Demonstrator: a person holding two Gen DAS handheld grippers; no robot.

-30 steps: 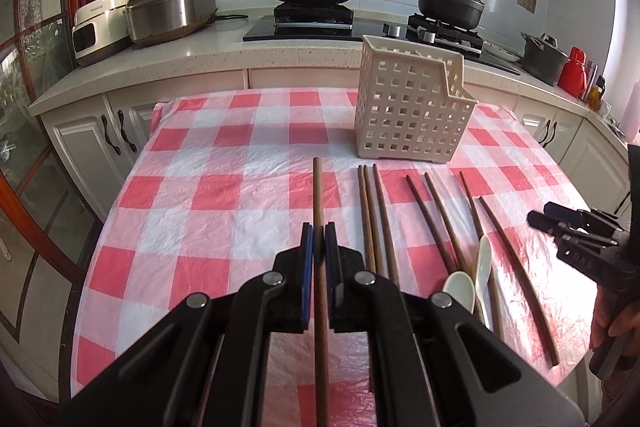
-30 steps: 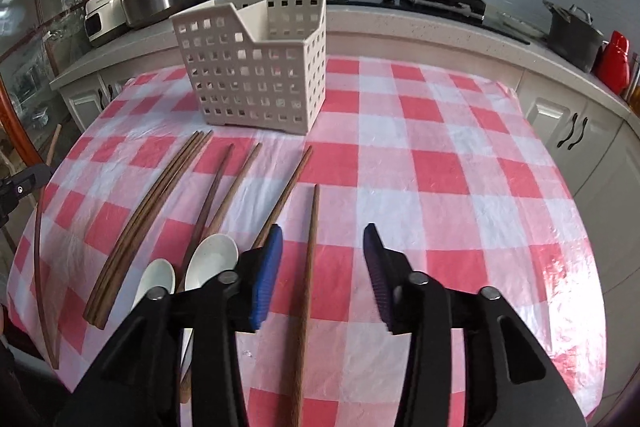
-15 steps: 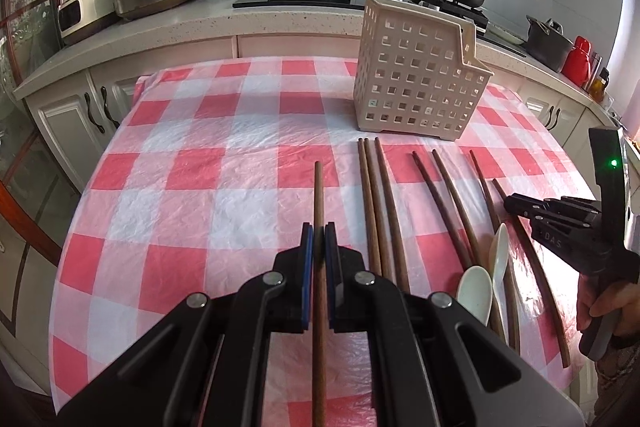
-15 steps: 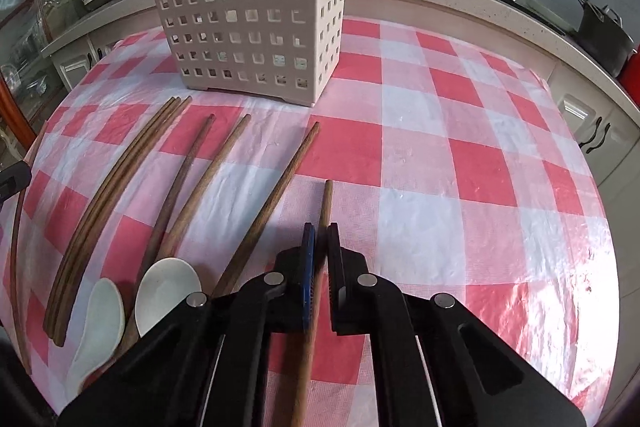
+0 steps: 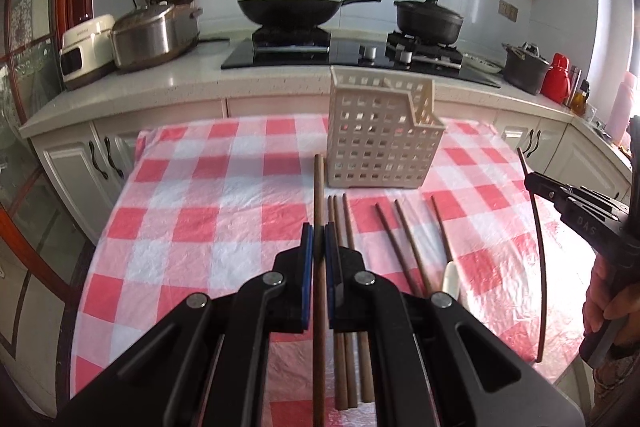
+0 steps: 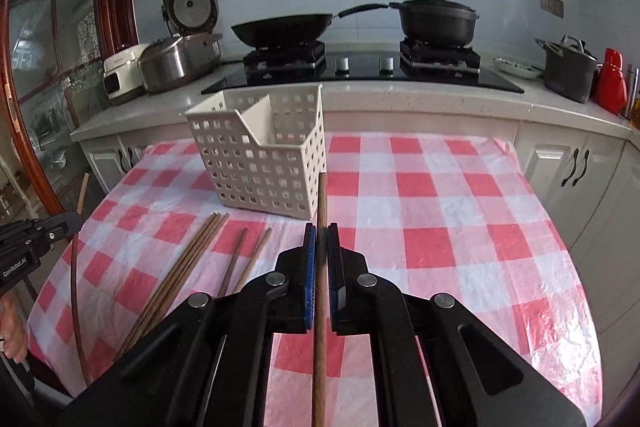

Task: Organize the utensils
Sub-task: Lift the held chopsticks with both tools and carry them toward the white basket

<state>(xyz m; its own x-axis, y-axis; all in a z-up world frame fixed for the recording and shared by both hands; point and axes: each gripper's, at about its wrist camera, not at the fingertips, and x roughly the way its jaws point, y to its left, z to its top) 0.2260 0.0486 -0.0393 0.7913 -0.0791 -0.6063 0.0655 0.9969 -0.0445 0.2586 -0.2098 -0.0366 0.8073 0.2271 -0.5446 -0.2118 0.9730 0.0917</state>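
A: Left tool [image 5: 319,241] clenched on a wooden chopstick [image 5: 319,195], lifted off the checked tabletop [image 5: 192,227]. Right tool [image 6: 321,241] clamped on another chopstick [image 6: 321,203].

B: Ahead?

A: White perforated plastic basket [image 5: 380,143], upright, just past both tips. Loose chopsticks [image 5: 340,223] flat beside.

B: Differences between views?

A: White spoon [image 5: 451,277] only in left view. Basket divider [image 6: 260,119] only in right view.

Red-and-white checked plastic tablecloth [image 5: 224,211] covers table. Behind, on pale stone counter [image 5: 200,83]: black wok [image 5: 292,10] and lidded black pot [image 5: 429,19] on hob; steel cooker [image 5: 154,33], open-lidded; red bottle [image 5: 558,77] far right.
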